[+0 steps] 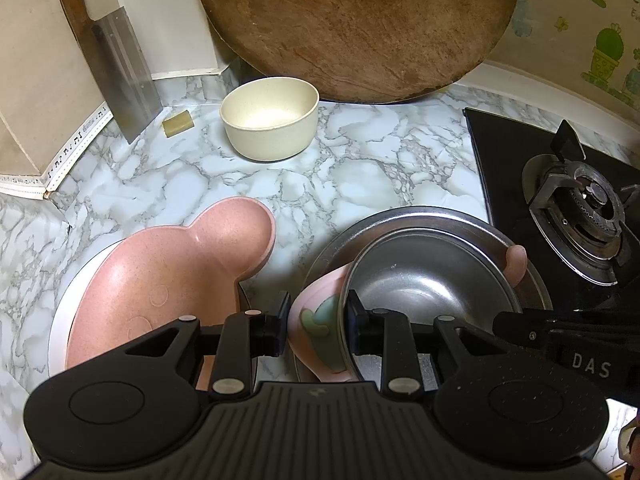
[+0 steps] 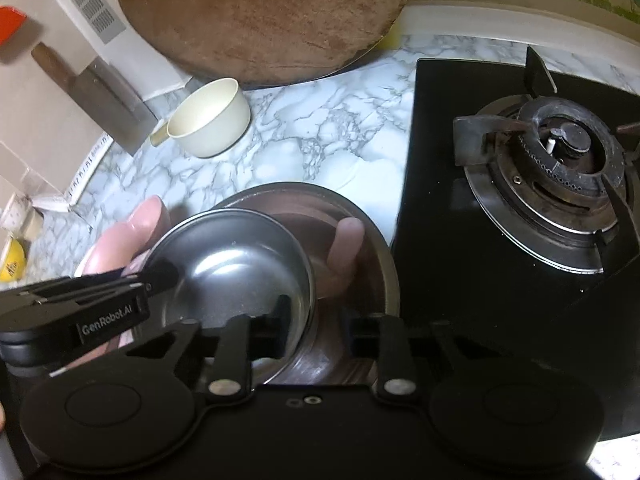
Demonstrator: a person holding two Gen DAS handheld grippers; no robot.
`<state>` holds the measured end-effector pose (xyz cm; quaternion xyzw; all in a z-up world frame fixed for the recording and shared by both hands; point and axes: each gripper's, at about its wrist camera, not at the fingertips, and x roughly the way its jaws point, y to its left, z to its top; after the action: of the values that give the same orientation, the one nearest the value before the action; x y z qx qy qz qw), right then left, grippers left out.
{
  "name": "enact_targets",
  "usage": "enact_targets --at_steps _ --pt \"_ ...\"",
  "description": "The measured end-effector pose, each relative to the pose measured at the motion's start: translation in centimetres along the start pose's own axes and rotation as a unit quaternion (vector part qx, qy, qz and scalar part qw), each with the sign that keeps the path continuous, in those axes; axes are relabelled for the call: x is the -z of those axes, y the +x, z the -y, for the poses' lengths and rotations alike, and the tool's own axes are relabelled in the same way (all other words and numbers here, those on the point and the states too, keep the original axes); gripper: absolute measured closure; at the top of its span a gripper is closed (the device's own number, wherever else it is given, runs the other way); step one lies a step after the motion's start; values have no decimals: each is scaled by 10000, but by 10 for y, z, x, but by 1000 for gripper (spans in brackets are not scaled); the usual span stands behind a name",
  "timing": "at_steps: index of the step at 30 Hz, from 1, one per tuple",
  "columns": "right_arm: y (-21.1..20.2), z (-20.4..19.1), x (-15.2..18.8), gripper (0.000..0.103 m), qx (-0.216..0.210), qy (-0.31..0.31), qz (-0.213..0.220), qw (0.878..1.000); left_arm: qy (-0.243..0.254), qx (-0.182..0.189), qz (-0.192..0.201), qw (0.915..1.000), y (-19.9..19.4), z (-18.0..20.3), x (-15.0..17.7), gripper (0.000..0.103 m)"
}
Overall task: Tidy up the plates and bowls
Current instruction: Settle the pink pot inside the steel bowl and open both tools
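My left gripper [image 1: 316, 326] is shut across the wall of a pink bowl [image 1: 320, 348] with a green cactus print and the rim of a small steel bowl [image 1: 432, 280] nested in it. Both rest tilted inside a wide steel dish [image 1: 400, 220]. In the right wrist view my right gripper [image 2: 318, 334] straddles the near rim of the small steel bowl [image 2: 232, 264], one finger inside and one outside, with a gap showing beside the rim. A pink eared plate [image 1: 180, 276] lies on a white plate [image 1: 76, 280] at the left. A cream bowl [image 1: 270, 120] stands farther back.
A round wooden board [image 1: 352, 24] leans on the back wall. A cleaver [image 1: 120, 76] stands against the left wall, with a small tan block [image 1: 178, 122] beside it. The black gas hob [image 1: 580, 200] borders the steel dish on the right. The counter is marbled.
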<state>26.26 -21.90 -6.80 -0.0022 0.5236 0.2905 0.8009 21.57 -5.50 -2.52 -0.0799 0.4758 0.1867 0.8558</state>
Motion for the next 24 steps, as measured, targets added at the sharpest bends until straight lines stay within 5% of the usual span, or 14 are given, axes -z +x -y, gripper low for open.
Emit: enact_targets --at_steps 4,13,24 --pt "-1 -9 4 96 134 -263 124 9995 7 22 -10 10000 -1 0 0 76" --pt "-20 -20 4 97 521 -778 468 9945 -14 294 -73 9995 -6 3 -1 76" --pt "-20 -14 -1 97 722 -741 350 9940 -50 474 -354 9982 5 9 -7 76"
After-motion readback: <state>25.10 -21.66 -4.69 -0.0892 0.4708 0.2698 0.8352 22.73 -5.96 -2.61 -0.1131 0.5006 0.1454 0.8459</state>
